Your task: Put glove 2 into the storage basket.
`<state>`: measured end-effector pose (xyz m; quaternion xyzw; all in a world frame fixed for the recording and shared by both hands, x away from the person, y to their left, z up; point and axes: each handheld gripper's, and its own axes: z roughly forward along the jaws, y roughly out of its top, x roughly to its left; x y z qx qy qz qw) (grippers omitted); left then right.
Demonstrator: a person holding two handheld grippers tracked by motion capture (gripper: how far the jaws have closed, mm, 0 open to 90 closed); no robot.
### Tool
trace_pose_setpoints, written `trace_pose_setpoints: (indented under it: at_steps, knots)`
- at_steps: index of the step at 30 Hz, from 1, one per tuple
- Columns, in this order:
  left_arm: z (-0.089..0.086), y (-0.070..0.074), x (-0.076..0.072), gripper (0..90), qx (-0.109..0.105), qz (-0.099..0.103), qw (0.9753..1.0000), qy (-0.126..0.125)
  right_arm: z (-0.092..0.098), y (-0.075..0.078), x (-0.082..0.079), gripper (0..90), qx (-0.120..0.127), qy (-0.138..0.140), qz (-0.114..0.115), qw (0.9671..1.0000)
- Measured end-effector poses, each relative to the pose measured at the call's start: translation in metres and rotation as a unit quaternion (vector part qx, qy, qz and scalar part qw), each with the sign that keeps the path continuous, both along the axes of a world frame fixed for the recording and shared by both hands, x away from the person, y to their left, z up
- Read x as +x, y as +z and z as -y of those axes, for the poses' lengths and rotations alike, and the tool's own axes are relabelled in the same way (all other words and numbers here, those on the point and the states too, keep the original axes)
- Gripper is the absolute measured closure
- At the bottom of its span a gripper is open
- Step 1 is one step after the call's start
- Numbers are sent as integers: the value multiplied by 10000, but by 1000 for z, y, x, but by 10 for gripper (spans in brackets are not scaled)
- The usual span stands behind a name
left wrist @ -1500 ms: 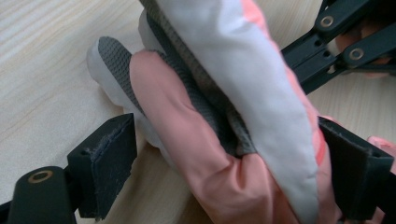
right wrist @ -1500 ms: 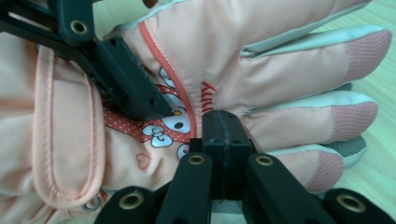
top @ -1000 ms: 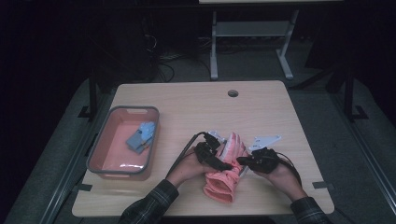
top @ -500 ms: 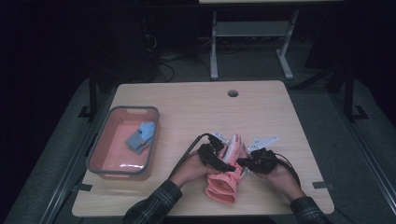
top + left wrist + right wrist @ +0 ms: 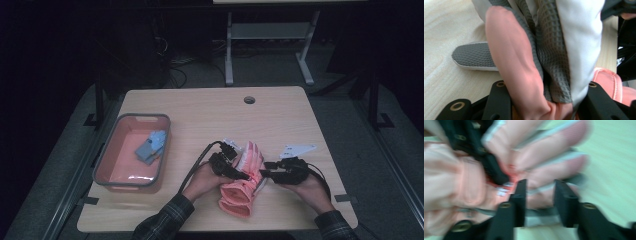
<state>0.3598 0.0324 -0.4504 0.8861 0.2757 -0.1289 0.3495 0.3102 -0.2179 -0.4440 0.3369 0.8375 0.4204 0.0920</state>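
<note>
The glove (image 5: 519,70) is smooth pink fabric with grey waffle-textured cloth; the table (image 5: 200,107) is matt wood.

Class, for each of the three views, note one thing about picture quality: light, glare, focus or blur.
High view: dim room beyond the lit table, glare on the pink tray floor. Left gripper view: bright, the glove close, its weave sharp. Right gripper view: motion blur smears the glove's fingers; the right tool is softened too.
</note>
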Motion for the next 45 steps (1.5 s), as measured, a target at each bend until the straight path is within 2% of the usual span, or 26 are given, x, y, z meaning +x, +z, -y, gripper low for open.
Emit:
trace_pose_setpoints:
  at_steps: [3,6,11,15,20,30,36,39,45]
  knots:
    - [-2,4,-1,606,-9,45,10000,12,17,-5,3,382,-39,-410,71,9991]
    - [-9,12,1,608,-80,81,9999,66,28,-13,8,293,-162,-766,147,9968]
    - [-20,25,1,610,-121,217,9996,167,33,-29,18,207,-570,-1213,126,9909]
    - [-28,35,0,611,-113,369,9990,238,32,-35,20,180,-655,-1215,-11,9904]
    - [-39,47,0,612,-127,498,9981,341,31,-37,19,164,-573,-1229,25,9908]
    - [-69,72,3,609,-142,550,9968,571,30,-38,19,131,-586,-1196,22,9911]
    - [-91,92,7,608,-175,621,9950,768,30,-38,19,130,-587,-1192,27,9911]
    - [-101,102,9,608,-116,699,9940,830,29,-38,20,131,-584,-1196,27,9911]
    - [-122,118,12,607,-93,718,9922,1017,29,-38,20,131,-585,-1207,11,9910]
